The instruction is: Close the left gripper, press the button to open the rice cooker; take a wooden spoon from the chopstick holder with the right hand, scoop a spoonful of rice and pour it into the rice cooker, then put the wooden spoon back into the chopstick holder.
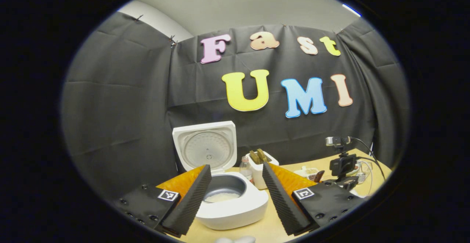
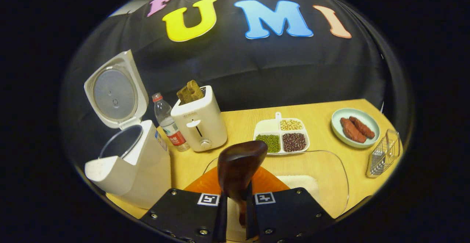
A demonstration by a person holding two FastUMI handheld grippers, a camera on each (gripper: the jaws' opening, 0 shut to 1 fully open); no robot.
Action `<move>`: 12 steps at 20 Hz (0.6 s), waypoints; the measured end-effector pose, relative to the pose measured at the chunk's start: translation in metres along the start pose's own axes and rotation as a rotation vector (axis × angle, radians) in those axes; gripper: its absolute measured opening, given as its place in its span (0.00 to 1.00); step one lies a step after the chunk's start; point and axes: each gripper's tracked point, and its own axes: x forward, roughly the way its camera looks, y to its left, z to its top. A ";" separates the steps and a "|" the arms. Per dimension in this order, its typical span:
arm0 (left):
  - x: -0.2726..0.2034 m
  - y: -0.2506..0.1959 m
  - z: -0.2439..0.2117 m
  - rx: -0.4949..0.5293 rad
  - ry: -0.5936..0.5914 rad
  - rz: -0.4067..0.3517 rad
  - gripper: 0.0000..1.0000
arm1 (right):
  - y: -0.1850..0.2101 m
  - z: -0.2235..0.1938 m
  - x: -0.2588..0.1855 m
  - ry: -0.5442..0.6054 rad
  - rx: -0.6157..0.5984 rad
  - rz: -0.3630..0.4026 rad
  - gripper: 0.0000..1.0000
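Observation:
The white rice cooker [image 1: 238, 208] stands open, lid [image 1: 207, 147] upright, with some rice [image 1: 222, 197] in its pot. My left gripper [image 1: 237, 167] is open, its fingers on either side of the cooker and a little short of it. My right gripper [image 2: 237, 199] is shut on the handle of a dark wooden spoon [image 2: 240, 162], whose bowl points up and away over a clear dish [image 2: 332, 162] of rice [image 2: 297, 182]. The open cooker [image 2: 128, 162] stands to the left of the spoon. A wire chopstick holder [image 2: 383, 155] stands at the far right.
A toaster [image 2: 200, 123] with bread and a water bottle [image 2: 169, 123] stand between the cooker and a divided dish of beans [image 2: 282, 134]. A plate of sausages [image 2: 354, 127] lies near the holder. The right gripper [image 1: 341, 166] and a webcam [image 1: 336, 141] show beyond my left fingers.

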 end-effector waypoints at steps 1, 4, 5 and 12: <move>0.001 0.000 0.001 -0.001 0.001 0.000 0.96 | 0.001 0.001 0.000 0.003 0.070 0.022 0.20; 0.002 -0.001 0.005 0.005 -0.010 0.000 0.99 | -0.011 0.004 0.001 -0.001 0.215 0.041 0.21; 0.002 -0.002 0.007 0.009 -0.012 -0.002 0.99 | -0.017 0.003 0.001 0.000 0.266 0.046 0.20; -0.002 -0.002 0.017 0.029 -0.021 -0.004 0.99 | -0.069 0.021 -0.019 -0.064 0.629 0.068 0.21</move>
